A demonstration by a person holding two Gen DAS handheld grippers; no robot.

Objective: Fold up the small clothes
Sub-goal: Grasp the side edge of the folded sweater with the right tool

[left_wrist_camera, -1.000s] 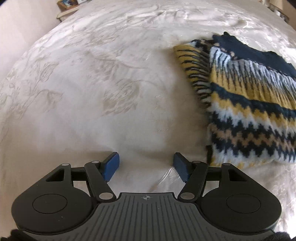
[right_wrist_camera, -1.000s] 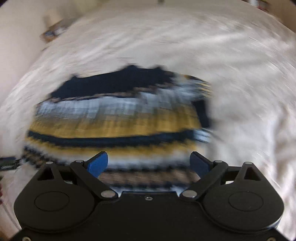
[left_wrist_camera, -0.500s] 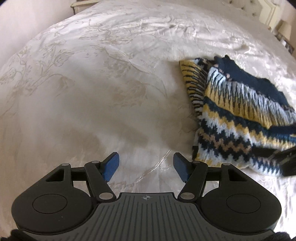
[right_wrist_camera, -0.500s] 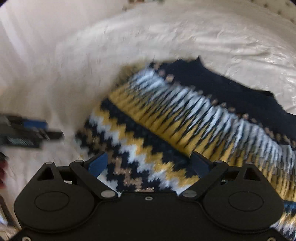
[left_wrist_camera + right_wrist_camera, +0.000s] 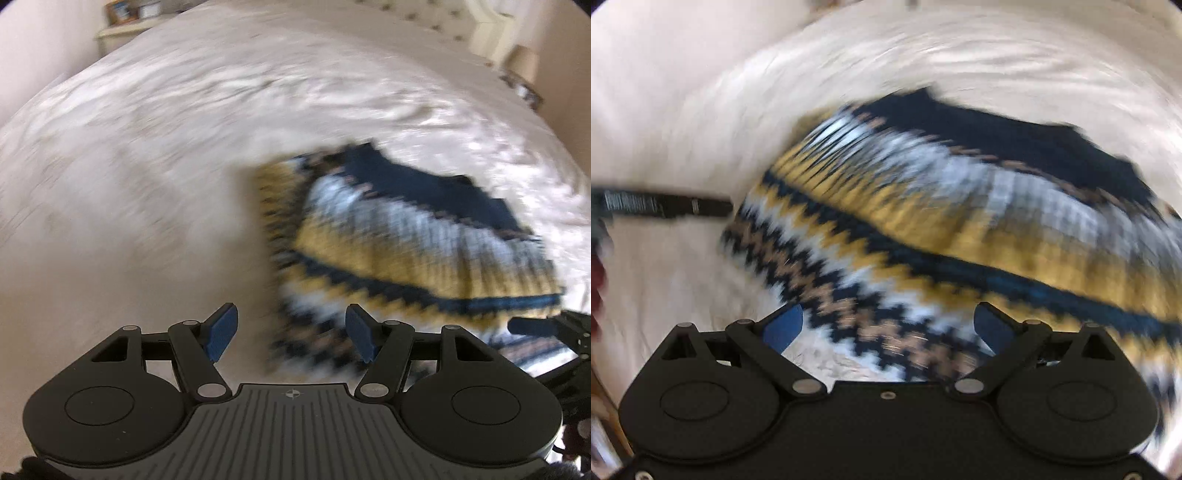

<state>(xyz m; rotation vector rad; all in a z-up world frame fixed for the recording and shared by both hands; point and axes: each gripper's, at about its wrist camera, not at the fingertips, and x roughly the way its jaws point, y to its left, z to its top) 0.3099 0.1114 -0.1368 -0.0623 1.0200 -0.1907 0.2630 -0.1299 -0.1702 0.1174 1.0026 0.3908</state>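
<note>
The sweater [image 5: 424, 240] is a thick knit, woolly and matt, its navy, yellow and white zigzag bands ribbed and coarse. Under it the bedspread [image 5: 155, 155] is cream cloth with a faint satin sheen (creased, though blur softens its weave). The left gripper [image 5: 291, 332] is matt black plastic, with a ridged grey plate, small metal pivot pins and blue pads [image 5: 221, 332] that look rubbery.
</note>
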